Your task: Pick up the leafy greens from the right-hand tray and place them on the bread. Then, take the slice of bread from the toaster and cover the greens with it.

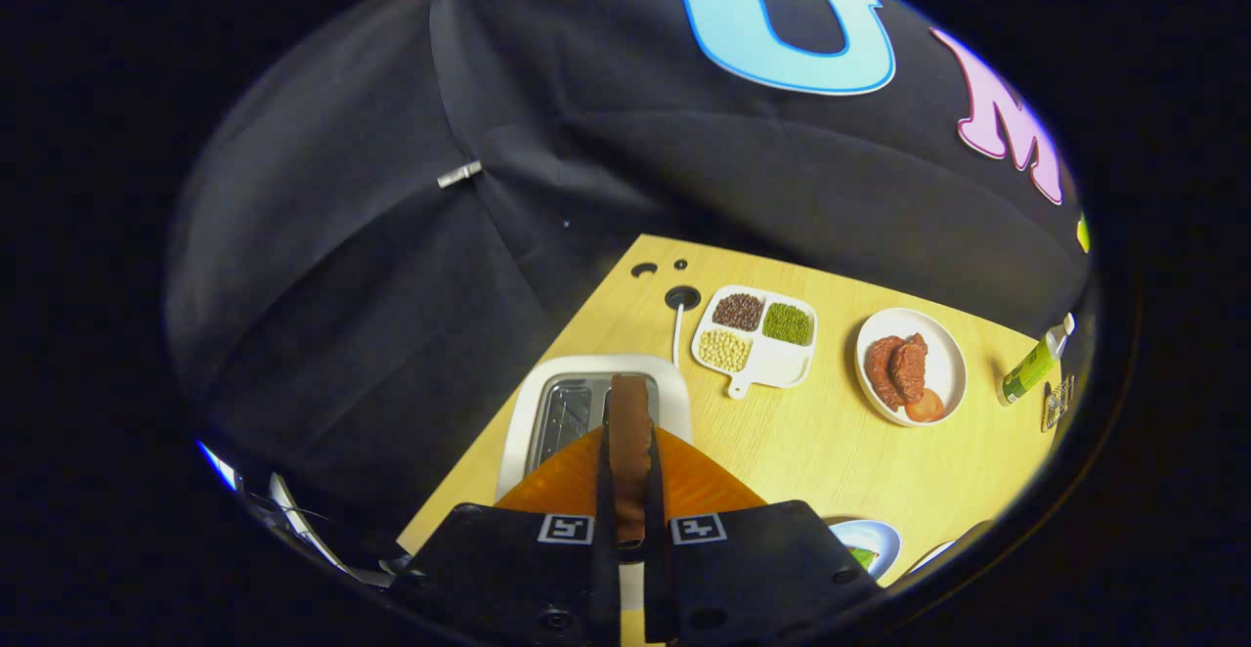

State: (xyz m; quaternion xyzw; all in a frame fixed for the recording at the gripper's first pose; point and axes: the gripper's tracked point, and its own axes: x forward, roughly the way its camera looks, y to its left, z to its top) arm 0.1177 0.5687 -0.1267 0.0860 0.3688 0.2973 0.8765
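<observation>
The slice of bread (630, 452) stood on edge between the fingers of the gripper (630, 530), just above the toaster (547, 412), whose open slots showed directly beyond the fingertips. In the gripper view the fingers were drawn close together with the slice's brown crust edge running up the narrow gap between them, and both appeared to press on its flat faces, so the claw looked clamped on the bread. The slice seemed light and fairly stiff, likely a model piece, so a moderate squeeze across its faces near one edge should hold it without crushing; its thinness suggested it could pivot or slide if gripped too loosely. Beyond the toaster on the wooden table (811, 432) lay a divided tray (772, 364) of beans and seeds and a white plate (938, 354) with reddish meat and a tomato slice, well apart from the gripper. A green bottle (1031, 368) lay near the far side. Just beside the right finger, a plate's rim (880, 535) with something green on it showed; whether it held the greens was unclear.
</observation>
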